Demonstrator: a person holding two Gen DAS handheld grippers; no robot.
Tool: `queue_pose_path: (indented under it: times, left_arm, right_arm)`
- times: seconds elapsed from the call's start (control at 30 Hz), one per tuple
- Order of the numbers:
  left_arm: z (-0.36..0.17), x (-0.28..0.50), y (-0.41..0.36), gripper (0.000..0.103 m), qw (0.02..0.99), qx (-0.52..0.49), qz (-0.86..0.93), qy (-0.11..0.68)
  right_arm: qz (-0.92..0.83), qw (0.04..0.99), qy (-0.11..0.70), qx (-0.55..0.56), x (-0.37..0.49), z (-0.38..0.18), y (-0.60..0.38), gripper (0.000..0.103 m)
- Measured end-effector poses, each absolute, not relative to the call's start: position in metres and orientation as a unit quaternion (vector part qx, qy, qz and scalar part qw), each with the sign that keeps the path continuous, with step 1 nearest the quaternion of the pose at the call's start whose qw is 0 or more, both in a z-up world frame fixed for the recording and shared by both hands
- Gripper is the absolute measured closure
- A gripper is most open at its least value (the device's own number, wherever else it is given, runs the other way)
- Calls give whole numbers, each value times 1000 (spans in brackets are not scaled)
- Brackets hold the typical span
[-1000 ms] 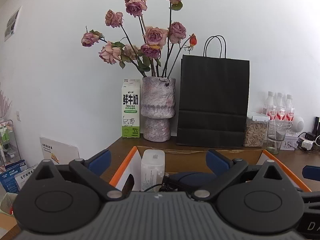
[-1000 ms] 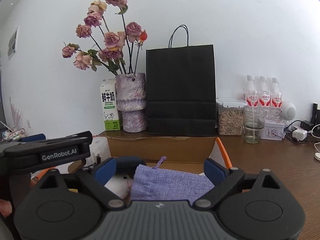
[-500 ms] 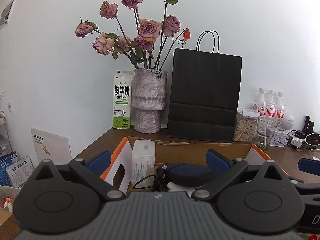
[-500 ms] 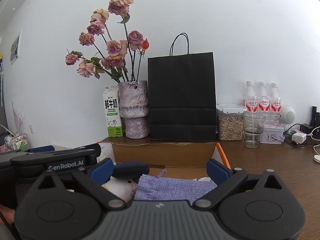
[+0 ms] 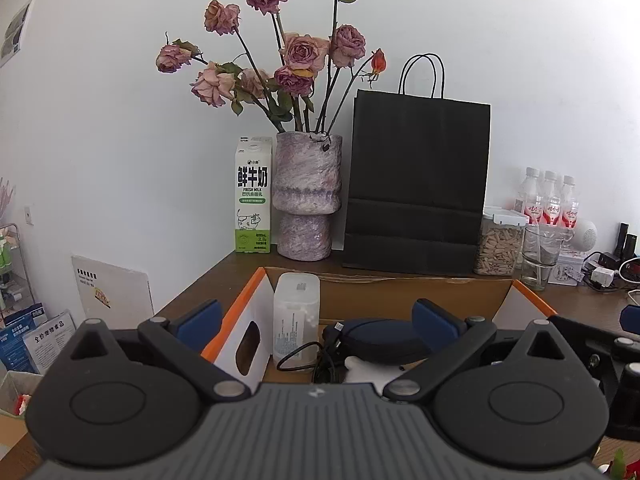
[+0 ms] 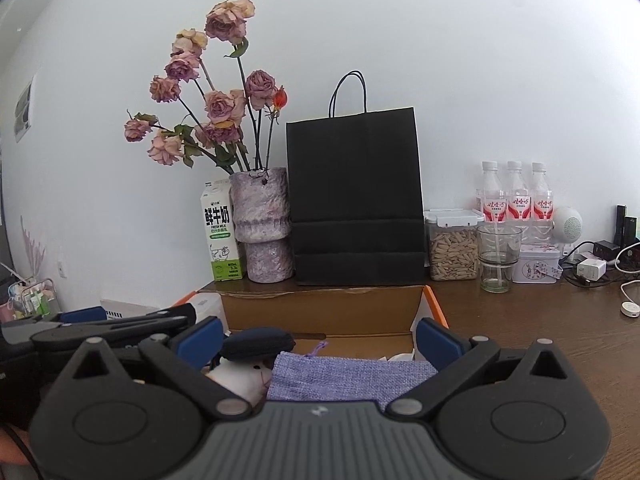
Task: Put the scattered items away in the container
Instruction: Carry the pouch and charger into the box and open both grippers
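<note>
Lavender cloth pouch [image 6: 352, 376] lies flat in the cardboard box [image 6: 320, 308], between our right gripper [image 6: 316, 340] pads at 6 o'clock in the right view. We read it as soft and light, limp, not fragile; it will sag and fold under a pinch. Best hold: bunch the cloth mid-body or near the drawstring end at its 11 o'clock. Nothing to break, but a corner grip would let it droop.

Right jaws are opening, near full spread; pouch sits between them but the pads don't press it, so nothing held.

At the pouch's 9 o'clock: white plush toy [image 6: 240, 376], dark oval case [image 6: 256, 344] behind it. Left view shows the same case [image 5: 376, 340], a black cable [image 5: 320, 356] and a white upright bottle [image 5: 296, 320] at the box's 10 o'clock corner.

Left gripper [image 5: 316, 316] hangs wide open over the box, empty.

Beyond at 12: vase [image 6: 264, 224], milk carton [image 6: 222, 236], black paper bag [image 6: 356, 200].
</note>
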State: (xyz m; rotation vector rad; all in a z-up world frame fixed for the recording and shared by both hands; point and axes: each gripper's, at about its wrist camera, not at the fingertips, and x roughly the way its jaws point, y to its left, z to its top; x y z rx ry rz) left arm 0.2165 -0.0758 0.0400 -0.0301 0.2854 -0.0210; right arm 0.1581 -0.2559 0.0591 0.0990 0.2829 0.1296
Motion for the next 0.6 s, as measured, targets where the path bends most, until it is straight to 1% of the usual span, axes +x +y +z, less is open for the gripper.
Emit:
queue_pose_path:
  times: [0.23, 0.47, 0.6]
  left_arm:
    - [44, 212, -69, 0, 989, -41, -22, 140]
    - [42, 209, -77, 0, 991, -11, -20, 134]
    - [44, 206, -76, 0, 991, -18, -18, 128]
  right_arm:
    - [63, 987, 142, 45, 155, 58, -256, 0]
    - [65, 987, 139, 41, 152, 57, -255, 0]
    - [68, 987, 138, 37, 149, 60, -254, 0]
